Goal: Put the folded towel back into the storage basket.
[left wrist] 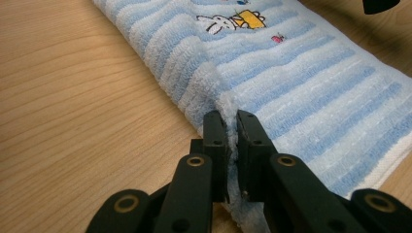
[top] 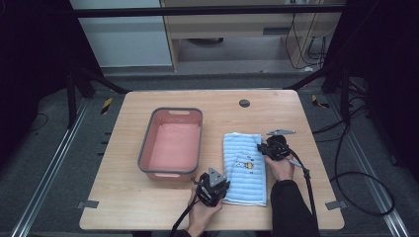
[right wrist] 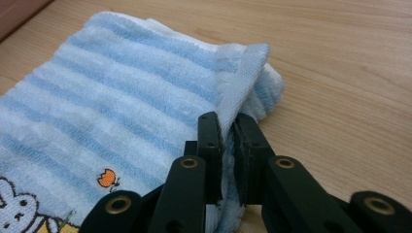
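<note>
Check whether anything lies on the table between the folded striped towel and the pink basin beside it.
Nothing visible does. The towel lies right of the pink basin, with bare wood of the table between them. The left gripper is shut on the towel's near left corner, the right gripper on its far right edge.

We see a light wooden table [top: 148, 207] with a pink plastic tub with a grey rim [top: 171, 142] on it. Just beside the tub lies a folded blue and white striped towel [top: 242, 170] with a little picture. Our left gripper [top: 221, 186] sits at the towel's near left edge. Our right gripper [top: 262, 148] sits at its far right edge.
</note>
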`<state>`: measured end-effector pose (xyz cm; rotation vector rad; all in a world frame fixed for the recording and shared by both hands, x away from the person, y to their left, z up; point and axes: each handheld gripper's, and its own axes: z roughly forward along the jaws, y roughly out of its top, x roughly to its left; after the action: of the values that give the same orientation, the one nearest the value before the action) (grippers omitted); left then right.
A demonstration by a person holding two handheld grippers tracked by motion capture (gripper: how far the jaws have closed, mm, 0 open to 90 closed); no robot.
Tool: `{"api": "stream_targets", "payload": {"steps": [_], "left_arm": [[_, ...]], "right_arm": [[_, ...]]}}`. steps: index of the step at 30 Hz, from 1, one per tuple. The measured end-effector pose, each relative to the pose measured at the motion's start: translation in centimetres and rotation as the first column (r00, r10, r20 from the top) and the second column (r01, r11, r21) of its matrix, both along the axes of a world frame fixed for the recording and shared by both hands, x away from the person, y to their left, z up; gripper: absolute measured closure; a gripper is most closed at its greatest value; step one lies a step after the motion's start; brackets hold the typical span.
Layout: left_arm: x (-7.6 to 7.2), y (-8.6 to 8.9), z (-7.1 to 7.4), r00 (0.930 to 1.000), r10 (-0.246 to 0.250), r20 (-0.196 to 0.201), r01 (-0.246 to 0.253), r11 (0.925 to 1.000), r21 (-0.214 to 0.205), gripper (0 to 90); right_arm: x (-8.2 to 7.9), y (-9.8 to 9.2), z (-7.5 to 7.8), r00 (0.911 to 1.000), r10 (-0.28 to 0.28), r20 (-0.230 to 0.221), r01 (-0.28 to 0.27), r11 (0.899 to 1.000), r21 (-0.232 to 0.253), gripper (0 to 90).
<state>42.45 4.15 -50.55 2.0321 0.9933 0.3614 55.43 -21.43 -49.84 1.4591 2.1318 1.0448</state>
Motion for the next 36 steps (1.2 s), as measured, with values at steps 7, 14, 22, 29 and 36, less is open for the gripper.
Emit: {"api": "stream_targets", "payload": {"steps": [7, 14, 22, 29, 36], "left_arm": [[-0.1, 0.2, 0.5, 0.9999, -0.013, 0.005, 0.013, 0.9996, -0.024, 84.8], [-0.4, 0.4, 1.7, 0.9990, -0.036, 0.026, 0.037, 0.9983, -0.046, 85.0], [-0.8, 0.5, 3.5, 0.9964, -0.054, 0.065, 0.058, 0.9964, -0.061, 85.1], [-0.9, 1.0, 5.0, 0.9946, -0.059, 0.085, 0.065, 0.9949, -0.077, 85.1], [-0.9, 1.6, 6.5, 0.9914, -0.056, 0.118, 0.066, 0.9946, -0.080, 85.1]], "right_arm": [[-0.4, -0.2, 0.9, 0.9998, -0.001, 0.022, 0.000, 1.000, 0.029, 83.4], [-1.2, -0.4, 2.4, 0.9981, 0.006, 0.062, -0.011, 0.997, 0.073, 83.6], [-2.0, -0.5, 4.6, 0.9918, 0.015, 0.126, -0.027, 0.996, 0.090, 83.9], [-2.4, -0.7, 5.9, 0.9862, 0.014, 0.165, -0.032, 0.993, 0.110, 83.9], [-2.9, -0.4, 7.7, 0.9774, 0.016, 0.211, -0.037, 0.995, 0.096, 84.0]]}}
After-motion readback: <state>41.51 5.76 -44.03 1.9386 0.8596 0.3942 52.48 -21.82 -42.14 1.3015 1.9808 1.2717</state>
